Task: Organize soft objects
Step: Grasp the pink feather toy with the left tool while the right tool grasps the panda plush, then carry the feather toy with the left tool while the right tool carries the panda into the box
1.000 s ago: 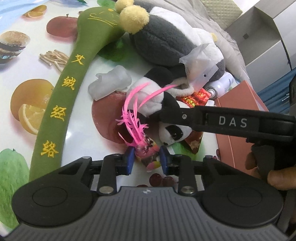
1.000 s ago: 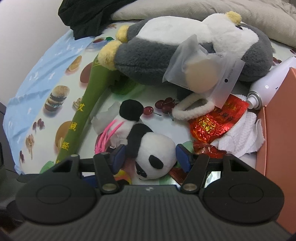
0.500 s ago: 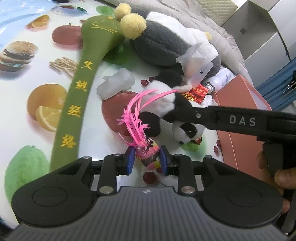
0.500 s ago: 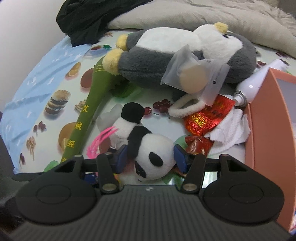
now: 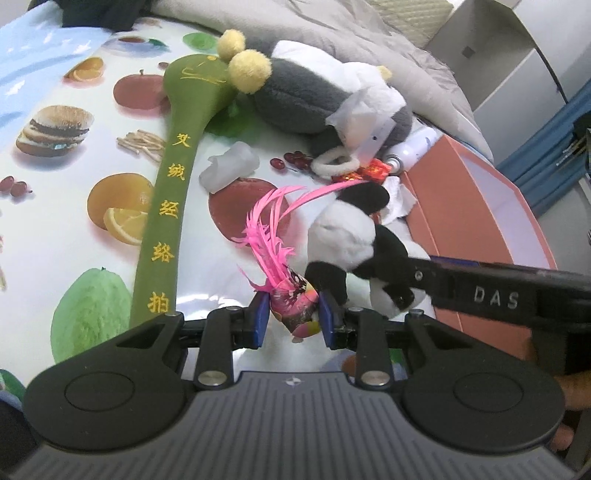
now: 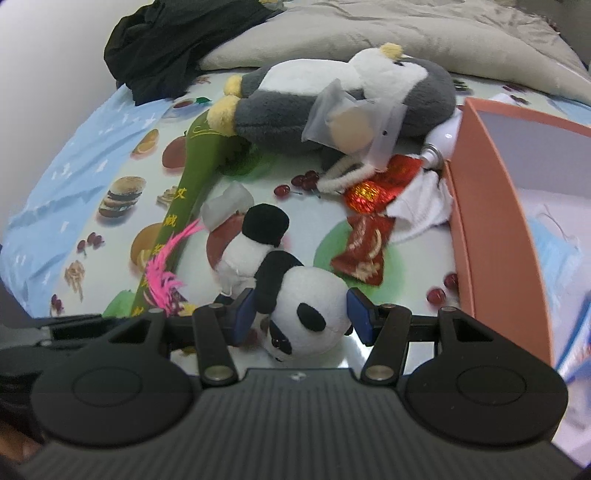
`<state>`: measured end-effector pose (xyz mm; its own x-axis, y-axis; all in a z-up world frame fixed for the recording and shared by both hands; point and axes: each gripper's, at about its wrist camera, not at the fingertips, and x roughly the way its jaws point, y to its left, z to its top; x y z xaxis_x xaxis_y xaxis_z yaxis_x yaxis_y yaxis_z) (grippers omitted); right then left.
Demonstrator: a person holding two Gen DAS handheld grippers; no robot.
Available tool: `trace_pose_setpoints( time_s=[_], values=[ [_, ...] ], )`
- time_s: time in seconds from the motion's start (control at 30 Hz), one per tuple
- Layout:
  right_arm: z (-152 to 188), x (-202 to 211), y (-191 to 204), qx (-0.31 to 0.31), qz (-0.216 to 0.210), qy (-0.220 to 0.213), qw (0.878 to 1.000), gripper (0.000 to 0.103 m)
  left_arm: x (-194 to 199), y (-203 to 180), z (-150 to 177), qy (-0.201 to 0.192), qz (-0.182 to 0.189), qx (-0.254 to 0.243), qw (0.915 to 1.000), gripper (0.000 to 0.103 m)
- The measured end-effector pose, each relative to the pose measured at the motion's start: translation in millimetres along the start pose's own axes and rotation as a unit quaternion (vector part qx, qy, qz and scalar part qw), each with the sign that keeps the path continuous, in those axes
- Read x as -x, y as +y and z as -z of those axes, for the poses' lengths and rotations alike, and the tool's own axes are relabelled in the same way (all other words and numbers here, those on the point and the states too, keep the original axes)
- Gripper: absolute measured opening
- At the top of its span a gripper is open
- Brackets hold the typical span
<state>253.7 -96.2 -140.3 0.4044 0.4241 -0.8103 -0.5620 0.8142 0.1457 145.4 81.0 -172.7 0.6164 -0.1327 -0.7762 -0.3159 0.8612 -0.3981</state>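
My left gripper [image 5: 291, 315] is shut on a pink feather shuttlecock [image 5: 288, 291], its feathers pointing up and away; the feathers also show in the right wrist view [image 6: 166, 273]. My right gripper [image 6: 301, 317] is shut on a small panda plush [image 6: 299, 310] by its head, held above the fruit-print cloth; the panda also shows in the left wrist view [image 5: 351, 240]. An open orange box [image 6: 491, 236] stands to the right, and in the left wrist view [image 5: 469, 221] too.
A big grey-and-white plush [image 6: 332, 99] lies at the back with a plastic pouch on it. A long green padded mallet [image 5: 173, 177], red foil packets [image 6: 365, 236], a white cloth [image 6: 421, 203], a white bottle [image 6: 441, 144] and grey bedding [image 6: 406, 33] lie around.
Both grippers have lifted and pulled back with their objects. The panda has come up off the cloth and moved right, toward the orange box.
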Motion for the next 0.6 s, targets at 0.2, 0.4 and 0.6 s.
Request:
trace_pose_setpoints(
  time_s=[0.2, 0.4, 0.6],
  values=[
    [26.0, 25.7, -4.2, -0.026, 0.016, -0.012, 0.999, 0.057, 15.9, -13.3, 11.3, 0.0, 0.002, -0.021, 0.9998, 0.033],
    [51.1, 48.7, -7.7, -0.042, 0.019, -0.019, 0.999, 0.057, 23.3, -23.1, 24.6, 0.018, -0.009, -0.043, 0.9989, 0.033],
    [59.7, 75.6, -14.7, -0.059, 0.017, -0.044, 0.997, 0.057, 38.0, -35.5, 25.5, 0.016, 0.001, -0.051, 0.9986, 0.033]
  ],
)
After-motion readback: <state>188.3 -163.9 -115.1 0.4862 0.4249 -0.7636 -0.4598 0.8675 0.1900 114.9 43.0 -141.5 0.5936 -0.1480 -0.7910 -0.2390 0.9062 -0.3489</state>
